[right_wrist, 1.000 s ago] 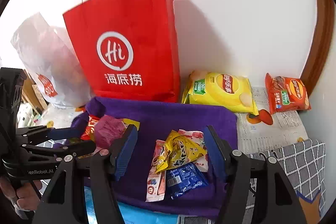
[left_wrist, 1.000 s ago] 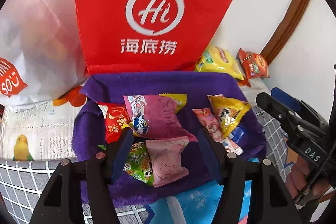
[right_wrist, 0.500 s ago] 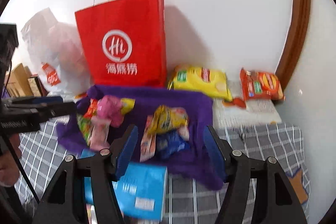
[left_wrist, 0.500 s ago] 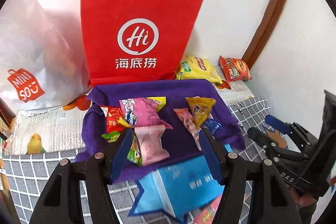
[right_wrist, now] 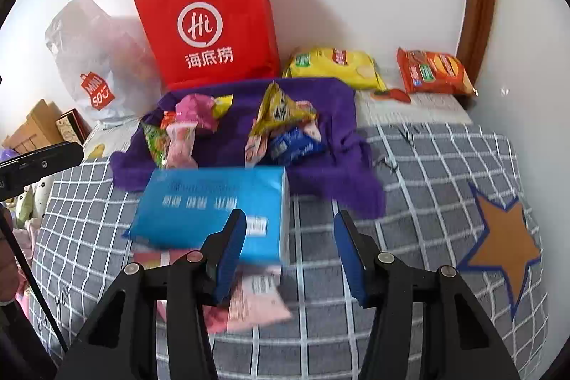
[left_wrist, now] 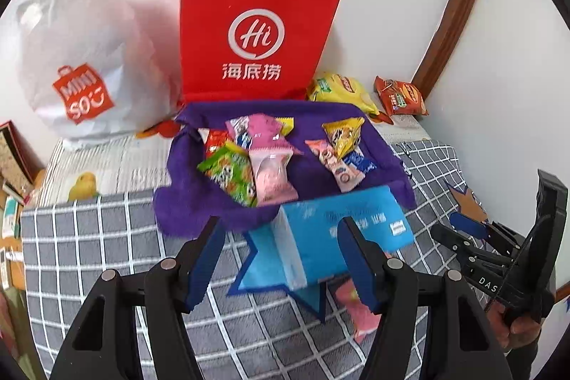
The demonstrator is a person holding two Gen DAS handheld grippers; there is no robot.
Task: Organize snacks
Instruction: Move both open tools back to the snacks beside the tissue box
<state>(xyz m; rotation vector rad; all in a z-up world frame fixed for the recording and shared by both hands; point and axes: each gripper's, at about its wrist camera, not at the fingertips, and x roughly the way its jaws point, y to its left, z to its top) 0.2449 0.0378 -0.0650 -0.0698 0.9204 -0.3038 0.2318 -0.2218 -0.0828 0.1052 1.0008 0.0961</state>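
Both the left gripper point(left_wrist: 281, 259) and right gripper point(right_wrist: 290, 253) have wide-open fingers holding nothing, small snacks point(left_wrist: 249, 162) lie in two piles on the purple cloth point(left_wrist: 185, 166), and the blue box point(right_wrist: 213, 205) and pink packet point(right_wrist: 256, 301) look still unsorted.

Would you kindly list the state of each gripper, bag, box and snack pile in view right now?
left gripper: open, empty.
right gripper: open, empty.
red paper bag: upright against the wall.
white plastic bag: slumped beside the red one.
blue box: lying flat, closed.
purple cloth: spread, rumpled, carrying small snack packets in two piles.
yellow chip bag: lying sealed.
orange cracker pack: lying sealed.
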